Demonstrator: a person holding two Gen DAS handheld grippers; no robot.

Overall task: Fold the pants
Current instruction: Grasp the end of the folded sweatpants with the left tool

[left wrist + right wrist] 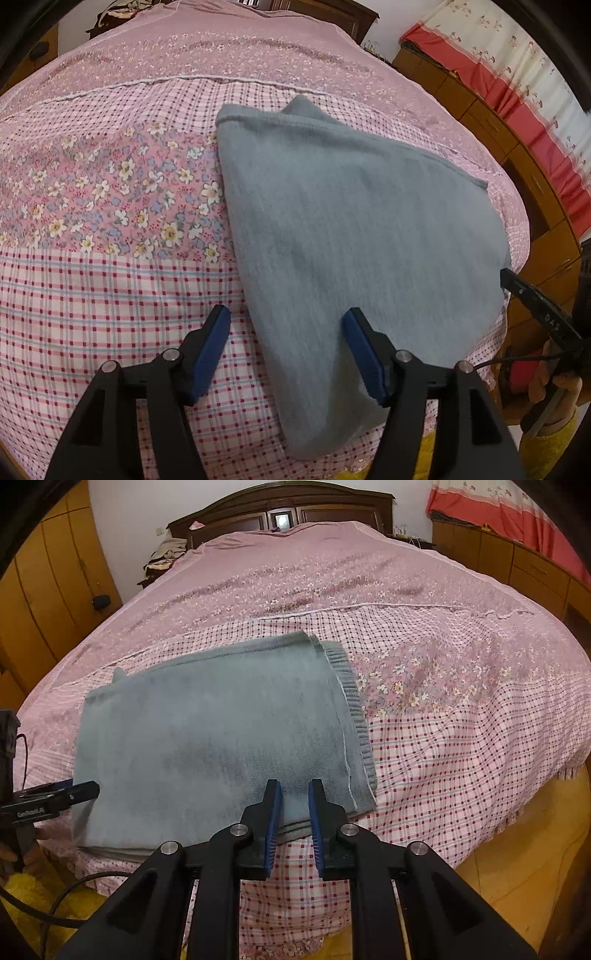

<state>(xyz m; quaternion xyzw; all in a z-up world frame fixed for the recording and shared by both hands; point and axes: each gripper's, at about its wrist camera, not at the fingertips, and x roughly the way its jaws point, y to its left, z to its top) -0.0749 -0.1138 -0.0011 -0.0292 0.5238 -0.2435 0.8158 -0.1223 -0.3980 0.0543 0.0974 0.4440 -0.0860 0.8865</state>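
Note:
Grey-blue pants (351,221) lie folded into a flat stack on the pink patterned bedspread (110,277). My left gripper (286,310) is open wide; the stack's near corner lies between its blue pads (214,350) without being pinched. In the right wrist view the pants (221,731) show a ribbed band (351,686) along their right side. My right gripper (294,782) hovers over their near edge, its jaws a narrow gap apart, with the fabric lying flat below. Each gripper shows in the other's view: the right gripper (517,284) at the stack's right edge, the left gripper (74,792) at its left edge.
The bed's near edge drops to an orange floor (517,867). A dark wooden headboard (288,506) stands at the far end, with a pile of clothes (162,557) beside it. Wooden cabinets (517,561) under a red curtain line the right side. A black cable (55,901) hangs at lower left.

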